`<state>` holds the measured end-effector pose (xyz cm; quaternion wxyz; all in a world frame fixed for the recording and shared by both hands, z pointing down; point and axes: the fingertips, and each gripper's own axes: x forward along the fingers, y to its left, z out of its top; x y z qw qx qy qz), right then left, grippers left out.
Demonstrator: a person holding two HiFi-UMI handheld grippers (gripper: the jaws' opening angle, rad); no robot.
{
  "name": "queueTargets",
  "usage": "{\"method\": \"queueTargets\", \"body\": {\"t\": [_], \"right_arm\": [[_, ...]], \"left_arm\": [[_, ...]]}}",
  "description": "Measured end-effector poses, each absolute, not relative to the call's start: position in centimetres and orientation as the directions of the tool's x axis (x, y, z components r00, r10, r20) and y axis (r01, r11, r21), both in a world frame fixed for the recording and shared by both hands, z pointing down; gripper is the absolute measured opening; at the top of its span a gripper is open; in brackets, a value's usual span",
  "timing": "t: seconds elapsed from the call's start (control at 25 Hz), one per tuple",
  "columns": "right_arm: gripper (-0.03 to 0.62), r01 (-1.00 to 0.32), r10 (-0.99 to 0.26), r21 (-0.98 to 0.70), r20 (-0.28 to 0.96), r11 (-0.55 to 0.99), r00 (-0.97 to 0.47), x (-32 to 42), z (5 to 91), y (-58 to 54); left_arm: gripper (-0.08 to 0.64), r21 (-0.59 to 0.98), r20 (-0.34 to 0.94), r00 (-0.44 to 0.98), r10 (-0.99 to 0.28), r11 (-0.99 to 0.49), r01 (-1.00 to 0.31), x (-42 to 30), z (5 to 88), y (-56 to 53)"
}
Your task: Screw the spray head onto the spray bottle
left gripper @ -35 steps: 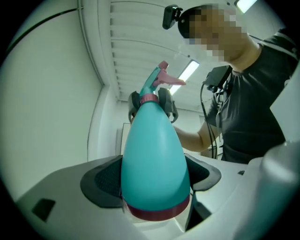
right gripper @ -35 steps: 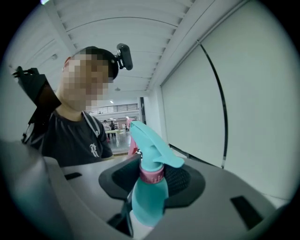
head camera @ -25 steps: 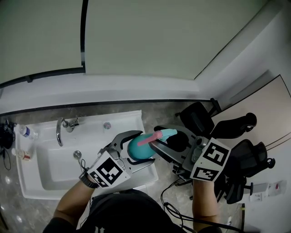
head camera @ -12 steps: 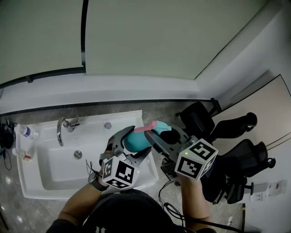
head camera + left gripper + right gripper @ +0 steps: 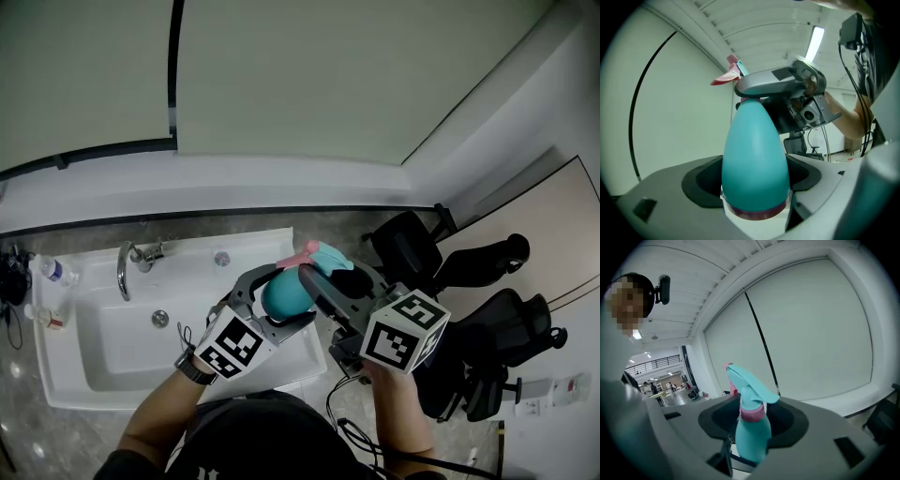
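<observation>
Teal plastic is what we meet first: the spray bottle point(image 5: 286, 292) hangs in the air over the right end of the white sink point(image 5: 94, 361), lying nearly level with its base toward the near left and its neck toward the far right. We see the left gripper point(image 5: 292, 296) clamped on the bottle's wide lower body, one jaw on each side. Its pads press the rounded plastic just above the dark red band point(image 5: 754, 213) at the base. Its marker cube point(image 5: 232, 345) sits over the hand, a watch point(image 5: 186, 367) shows on the wrist, and the left forearm point(image 5: 155, 412) reaches up from the near edge toward the far right. The right gripper point(image 5: 314, 274) comes in from the right, beside the left one, with two marked faces of its own cube point(image 5: 403, 330) turned toward us. Its jaws, set a moderate way apart, bear from both sides on the pink collar point(image 5: 752, 413) of the spray head point(image 5: 328, 255). The right hand point(image 5: 382, 377) holds that gripper from below, the arm rising from the near edge. In the right gripper view we find the spray head seated on the bottle's neck, and from above its pink trigger point(image 5: 298, 257) lies to the left of the teal hood. Black office chairs point(image 5: 487, 319) stand on the floor to the right.
</observation>
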<state>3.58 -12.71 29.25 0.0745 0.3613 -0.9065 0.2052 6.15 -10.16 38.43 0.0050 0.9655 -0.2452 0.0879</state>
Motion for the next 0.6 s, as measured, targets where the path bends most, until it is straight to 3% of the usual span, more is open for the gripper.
{"method": "queueTargets", "body": {"t": [0.16,0.24,0.4,0.52,0.6], "right_arm": [[0.163,-0.604,-0.547,-0.298,0.257,0.739,-0.797,3.3,27.7,-10.9],[0.229,-0.506,-0.462,-0.292,0.210,0.811,-0.862,3.7,26.1,-9.2],[0.236,-0.156,-0.156,-0.238,0.017,0.959,-0.988,6.4,22.5,-4.6],[0.236,0.080,0.047,-0.230,-0.142,0.970,-0.989,8.6,21.7,-4.1],[0.292,0.261,0.207,-0.223,-0.242,0.939,-0.948,8.3,21.3,-3.4]], "left_arm": [[0.390,0.057,0.101,0.942,-0.319,-0.944,-0.326,6.3,36.9,-8.4],[0.391,0.084,0.075,0.973,-0.217,-0.971,-0.223,6.3,36.1,-7.0],[0.391,0.149,0.010,0.999,0.035,-0.988,0.033,5.8,34.2,-3.2],[0.391,0.180,-0.042,0.971,0.234,-0.954,0.238,5.6,32.8,0.3],[0.391,0.181,-0.071,0.927,0.367,-0.910,0.374,5.7,32.1,3.0]]}}
